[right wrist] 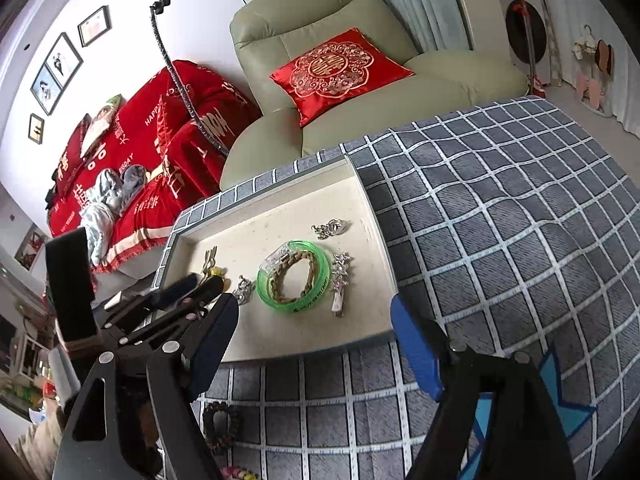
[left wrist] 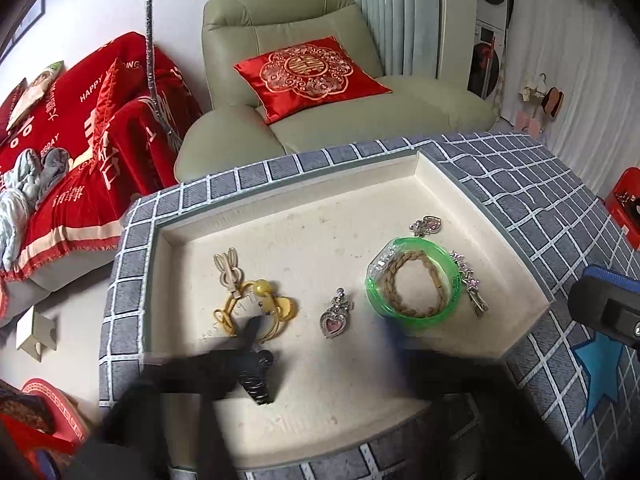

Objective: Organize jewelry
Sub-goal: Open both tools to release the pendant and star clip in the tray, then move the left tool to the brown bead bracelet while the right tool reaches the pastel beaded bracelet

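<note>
A: Where is the jewelry?

B: Nearly all of it lies in the cream tray [left wrist: 472, 216] on the checked table [left wrist: 520, 184]. At the left of the tray a beige clip [left wrist: 227, 270] touches a yellow hair tie [left wrist: 256, 308]. Near the middle lies a heart pendant [left wrist: 335, 319].

A: And on the right?

B: A green bangle [left wrist: 412, 280] lies flat with a braided band [left wrist: 416, 286] inside its ring. A silver hairpin [left wrist: 470, 288] lies just beside the bangle, on its right. A second heart charm [left wrist: 427, 225] sits behind the bangle, apart from it.

A: What is the left tool doing?

B: The left tool [left wrist: 320, 344] is low over the tray's near part, blurred. Its fingers stand wide apart. The left finger [left wrist: 250, 336] overlaps the hair tie; whether it touches, I cannot tell. A dark ribbed item [left wrist: 258, 378] lies by that finger.

A: The right tool?

B: The right tool [right wrist: 316, 316] hangs over the tray's near edge, spread wide, blue pads [right wrist: 416, 356] bare, gripping nothing. On the cloth outside the tray, near the camera, lies a dark bead bracelet [right wrist: 220, 424].
</note>
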The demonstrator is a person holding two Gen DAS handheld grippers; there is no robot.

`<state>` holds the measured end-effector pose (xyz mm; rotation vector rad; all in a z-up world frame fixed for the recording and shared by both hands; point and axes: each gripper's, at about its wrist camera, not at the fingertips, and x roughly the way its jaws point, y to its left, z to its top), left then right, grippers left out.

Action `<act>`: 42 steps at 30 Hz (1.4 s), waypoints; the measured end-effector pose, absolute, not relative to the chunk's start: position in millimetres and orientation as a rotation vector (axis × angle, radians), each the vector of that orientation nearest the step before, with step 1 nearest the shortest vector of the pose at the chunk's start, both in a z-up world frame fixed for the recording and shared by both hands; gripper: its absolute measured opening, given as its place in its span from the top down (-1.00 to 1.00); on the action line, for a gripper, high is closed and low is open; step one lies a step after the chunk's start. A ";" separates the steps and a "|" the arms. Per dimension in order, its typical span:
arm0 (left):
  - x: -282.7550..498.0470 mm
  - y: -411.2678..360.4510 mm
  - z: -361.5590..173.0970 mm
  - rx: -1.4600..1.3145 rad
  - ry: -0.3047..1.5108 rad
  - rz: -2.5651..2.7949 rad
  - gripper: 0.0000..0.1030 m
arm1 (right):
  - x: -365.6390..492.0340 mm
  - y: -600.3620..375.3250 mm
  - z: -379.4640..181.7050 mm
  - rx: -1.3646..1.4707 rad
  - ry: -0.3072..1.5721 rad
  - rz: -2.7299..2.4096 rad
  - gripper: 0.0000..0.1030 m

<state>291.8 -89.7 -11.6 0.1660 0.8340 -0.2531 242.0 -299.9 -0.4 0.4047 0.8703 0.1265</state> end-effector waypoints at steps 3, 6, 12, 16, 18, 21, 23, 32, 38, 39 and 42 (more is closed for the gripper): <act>281.2 -86.4 -3.2 0.180 0.788 -0.254 -1.00 | 233.2 -301.7 1.8 0.417 0.869 0.125 -0.64; 274.2 -81.8 1.2 0.184 0.784 -0.253 -1.00 | 224.5 -303.1 2.3 0.426 0.874 0.121 -0.66; 255.1 -67.1 9.5 0.167 0.776 -0.256 -1.00 | 203.3 -303.4 5.9 0.437 0.845 0.120 -0.68; 237.3 -56.0 12.0 0.147 0.774 -0.272 -1.00 | 190.8 -296.8 7.0 0.432 0.868 0.134 -0.68; 227.8 -51.1 12.3 0.140 0.776 -0.294 -1.00 | 184.2 -293.0 7.4 0.414 0.887 0.131 -0.68; 210.4 -41.6 10.3 0.127 0.779 -0.315 -1.00 | 171.0 -288.3 2.4 0.428 0.922 0.160 -0.68; 200.9 -37.3 7.2 0.119 0.788 -0.321 -1.00 | 160.1 -285.7 -3.8 0.435 0.942 0.167 -0.68; 178.7 -27.9 -28.9 0.097 0.884 -0.316 -1.00 | 113.8 -265.5 -45.9 0.353 1.073 0.139 -0.68; 181.5 -25.2 -48.5 0.078 0.948 -0.294 -1.00 | 101.6 -245.4 -57.9 0.271 1.115 0.140 -0.68; 182.9 -24.5 -52.0 0.076 0.961 -0.285 -1.00 | 101.4 -241.6 -57.7 0.254 1.116 0.140 -0.68; 185.9 -25.2 -56.9 0.082 0.974 -0.270 -1.00 | 100.4 -232.3 -56.5 0.219 1.111 0.142 -0.68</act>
